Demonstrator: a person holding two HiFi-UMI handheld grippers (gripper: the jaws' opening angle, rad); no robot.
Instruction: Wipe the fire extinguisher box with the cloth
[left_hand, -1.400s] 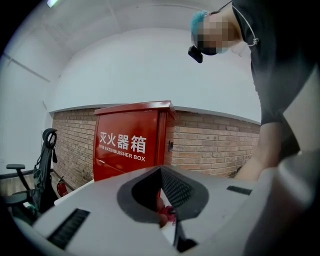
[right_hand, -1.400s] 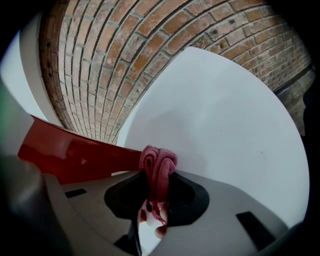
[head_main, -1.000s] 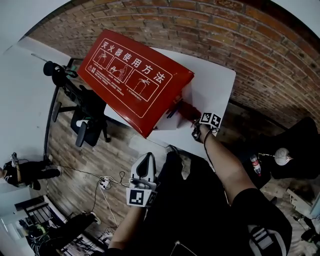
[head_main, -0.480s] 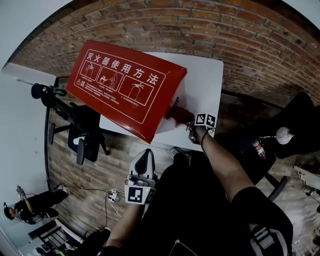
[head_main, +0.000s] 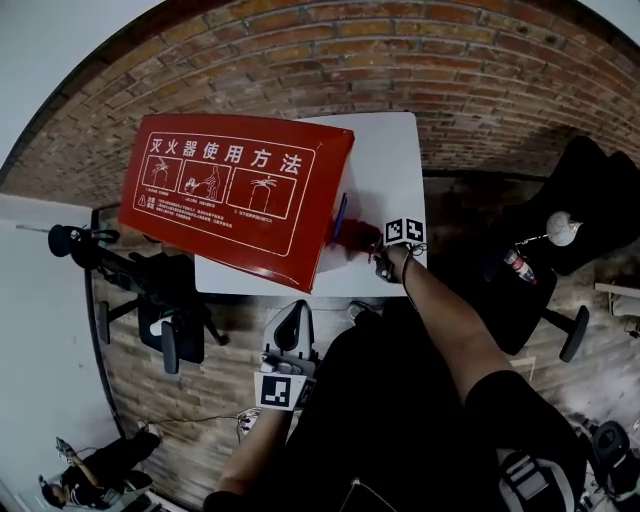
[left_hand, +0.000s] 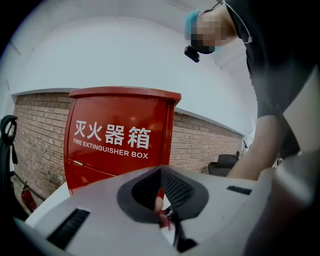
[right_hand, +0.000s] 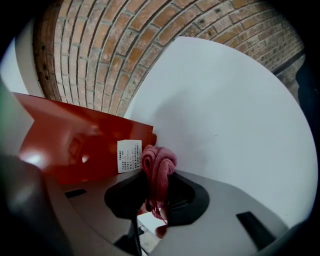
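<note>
The red fire extinguisher box (head_main: 235, 195) stands on a white table (head_main: 385, 150), its instruction panel facing up at me. My right gripper (head_main: 385, 250) is at the box's right side, shut on a bunched pink-red cloth (head_main: 355, 238). In the right gripper view the cloth (right_hand: 158, 167) sticks out of the jaws next to the red side wall (right_hand: 75, 150) and its white label (right_hand: 129, 156). My left gripper (head_main: 290, 330) hangs low in front of the table, apart from the box, with its jaws together and nothing in them. The left gripper view shows the box front (left_hand: 120, 135).
A black office chair (head_main: 165, 300) stands left of the table, and a dark chair (head_main: 570, 190) with a bottle (head_main: 515, 265) near it on the right. A brick wall (head_main: 300, 60) runs behind the table. A person (head_main: 90, 470) is at the lower left.
The head view has swung, so the box now lies more level in it. The right gripper with the cloth stays at the box's right side. The left gripper has hardly moved.
</note>
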